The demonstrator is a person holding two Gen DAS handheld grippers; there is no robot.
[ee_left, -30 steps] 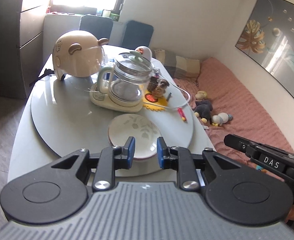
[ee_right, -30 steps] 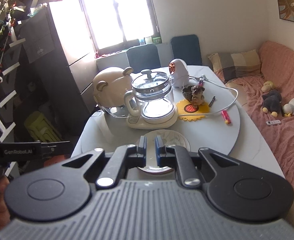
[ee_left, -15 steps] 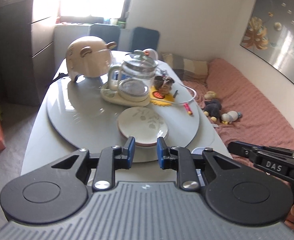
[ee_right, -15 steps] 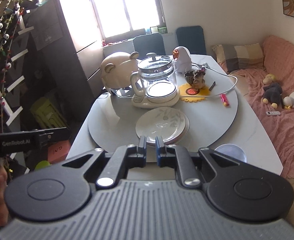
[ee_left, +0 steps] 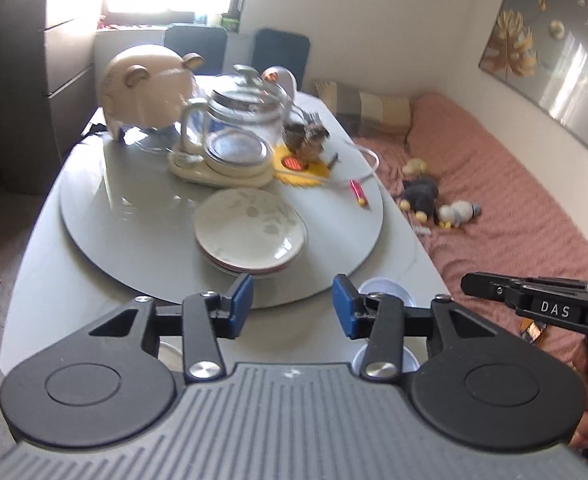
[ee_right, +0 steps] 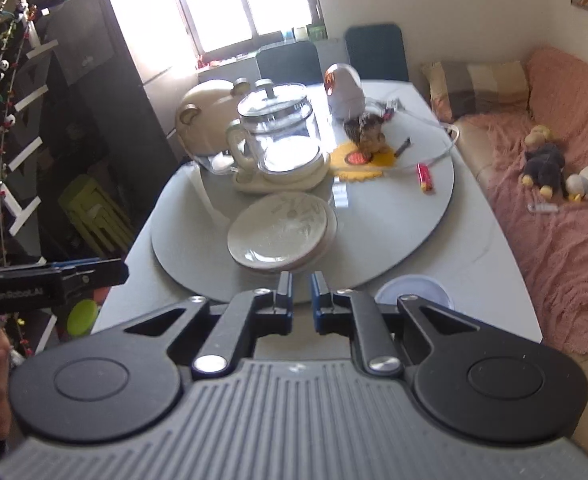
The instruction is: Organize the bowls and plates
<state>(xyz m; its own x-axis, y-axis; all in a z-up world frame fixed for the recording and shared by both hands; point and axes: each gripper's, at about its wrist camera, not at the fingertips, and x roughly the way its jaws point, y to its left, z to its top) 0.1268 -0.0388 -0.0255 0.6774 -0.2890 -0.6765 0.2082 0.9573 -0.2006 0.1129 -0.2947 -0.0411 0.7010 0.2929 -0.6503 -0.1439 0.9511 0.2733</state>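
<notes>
A stack of white plates with a leaf pattern (ee_left: 251, 231) sits on the grey turntable (ee_left: 134, 216); it also shows in the right wrist view (ee_right: 281, 233). A pale blue bowl (ee_right: 414, 293) stands on the table's near edge, partly hidden behind the fingers in the left wrist view (ee_left: 386, 292). My left gripper (ee_left: 293, 306) is open and empty, just short of the plates. My right gripper (ee_right: 301, 303) is shut and empty, near the table's front edge. The right gripper also shows at the side of the left wrist view (ee_left: 534, 304).
A glass kettle on its base (ee_left: 234, 136), a bear-shaped cream appliance (ee_left: 146, 88), a yellow mat with a small figure (ee_left: 302, 160) and a red lighter (ee_left: 359, 193) are on the turntable's far half. A pink sofa with soft toys (ee_left: 494, 208) is to the right.
Both grippers have pulled back and risen from the table, so more of it shows. My left gripper's jaws have opened wide. The right gripper stays shut.
</notes>
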